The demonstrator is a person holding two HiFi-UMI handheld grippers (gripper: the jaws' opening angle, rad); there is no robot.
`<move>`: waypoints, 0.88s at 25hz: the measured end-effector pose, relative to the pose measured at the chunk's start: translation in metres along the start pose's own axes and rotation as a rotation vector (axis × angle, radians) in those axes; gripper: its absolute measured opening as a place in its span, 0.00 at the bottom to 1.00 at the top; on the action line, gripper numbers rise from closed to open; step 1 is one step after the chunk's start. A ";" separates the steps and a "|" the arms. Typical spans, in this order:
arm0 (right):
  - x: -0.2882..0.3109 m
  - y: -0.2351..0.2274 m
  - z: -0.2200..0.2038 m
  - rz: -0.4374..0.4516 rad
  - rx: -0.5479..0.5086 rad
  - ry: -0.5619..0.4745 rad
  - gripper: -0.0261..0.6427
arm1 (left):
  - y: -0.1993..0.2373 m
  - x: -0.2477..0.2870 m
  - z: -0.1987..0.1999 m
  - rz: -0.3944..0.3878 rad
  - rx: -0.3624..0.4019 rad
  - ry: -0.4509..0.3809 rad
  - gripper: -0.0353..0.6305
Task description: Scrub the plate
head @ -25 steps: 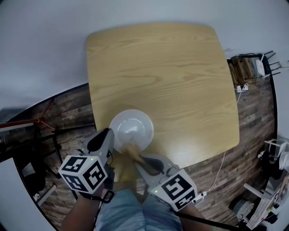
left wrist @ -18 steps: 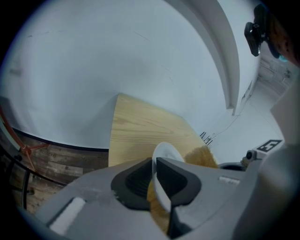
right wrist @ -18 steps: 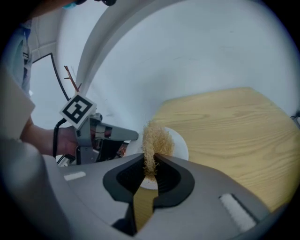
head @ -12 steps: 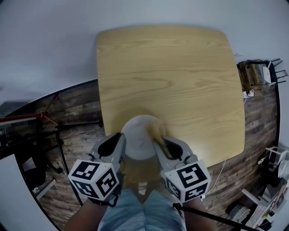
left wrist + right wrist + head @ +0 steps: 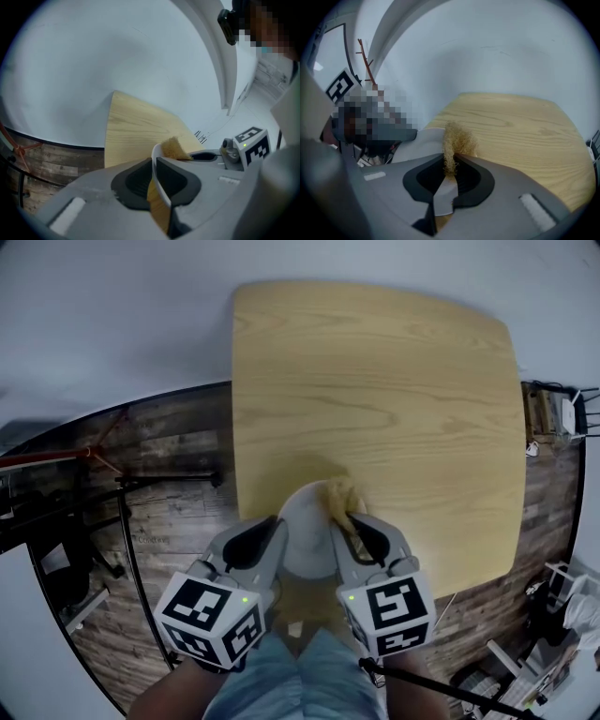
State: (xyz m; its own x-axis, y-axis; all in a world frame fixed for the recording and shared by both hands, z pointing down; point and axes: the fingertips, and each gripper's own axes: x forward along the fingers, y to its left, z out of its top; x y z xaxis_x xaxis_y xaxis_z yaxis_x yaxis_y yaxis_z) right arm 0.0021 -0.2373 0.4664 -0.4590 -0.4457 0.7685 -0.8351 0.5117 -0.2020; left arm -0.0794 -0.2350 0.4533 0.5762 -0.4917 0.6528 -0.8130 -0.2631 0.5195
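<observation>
While left tongs (image 5: 153, 165) pinch plate (image 5: 307, 526) by rim at near edge of worktop (image 5: 375, 390), right tongs (image 5: 450, 171) clamp scourer (image 5: 458, 138) at plate's far rim; likely risk: hard scrubbing levers plate from thin rim grip; could slide off edge, drop.

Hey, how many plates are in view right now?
1. The white plate is at the table's near edge, its rim clamped in the left gripper, with the right gripper's scrub pad by its far rim. No other plate shows.
</observation>
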 end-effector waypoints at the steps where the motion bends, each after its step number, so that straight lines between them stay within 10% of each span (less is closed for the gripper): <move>1: 0.001 0.004 0.002 0.003 -0.021 0.006 0.11 | 0.000 0.000 0.000 -0.002 0.003 0.001 0.13; 22: 0.000 0.062 -0.011 0.137 -0.243 0.025 0.11 | 0.007 0.001 0.000 -0.003 -0.042 -0.009 0.13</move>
State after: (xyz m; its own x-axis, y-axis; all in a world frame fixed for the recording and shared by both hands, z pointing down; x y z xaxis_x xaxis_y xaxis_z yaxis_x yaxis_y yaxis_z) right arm -0.0461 -0.1976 0.4608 -0.5526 -0.3435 0.7593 -0.6670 0.7286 -0.1558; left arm -0.0849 -0.2374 0.4576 0.5780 -0.4986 0.6460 -0.8067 -0.2301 0.5443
